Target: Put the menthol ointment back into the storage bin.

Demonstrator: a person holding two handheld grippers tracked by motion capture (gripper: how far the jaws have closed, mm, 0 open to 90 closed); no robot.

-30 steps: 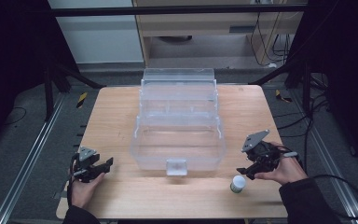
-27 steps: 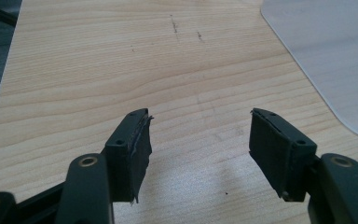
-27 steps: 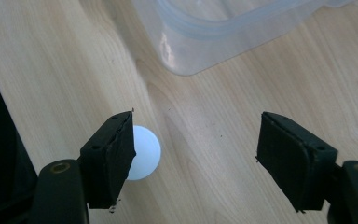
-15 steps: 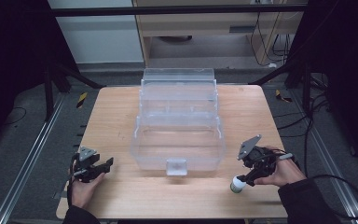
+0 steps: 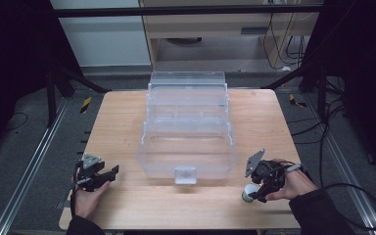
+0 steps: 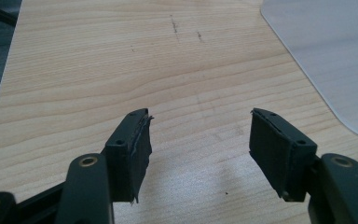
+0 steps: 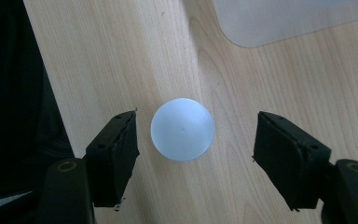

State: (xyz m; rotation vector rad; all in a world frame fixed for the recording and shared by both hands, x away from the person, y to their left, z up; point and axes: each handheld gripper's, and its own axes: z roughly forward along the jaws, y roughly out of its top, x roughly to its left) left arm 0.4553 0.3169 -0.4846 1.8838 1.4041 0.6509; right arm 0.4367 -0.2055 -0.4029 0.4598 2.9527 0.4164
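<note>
**A:** So the right gripper (image 7: 196, 140) has its fingers (image 7: 114, 156) straddling the jar (image 7: 182, 129), pointing straight down at its white cap. They've just been closing in, about half open now, jar between them, but there's a gap on both sides so nothing is gripped yet. The gap on one side looks much bigger than on the other.

**B:** Yeah, I'd nudge the hand over so the cap sits dead centre before squeezing, otherwise one finger hits first and shoves the jar across the worktop (image 5: 127, 122). Also drop low enough to catch the body and not just the cap edge. Round thing, probably slippery.

**A:** Where's it sit compared to the box (image 5: 188, 142)?

**B:** In the high view the jar (image 5: 249, 192) is just off the box's front right corner, near the worktop's front edge, close to the box but not touching.

**A:** And the left gripper (image 6: 198, 140)?

**B:** Parked well off the box's front left corner, fingers wide open over bare wood, holding nothing. My guess is it stays idle for this bit.
</note>
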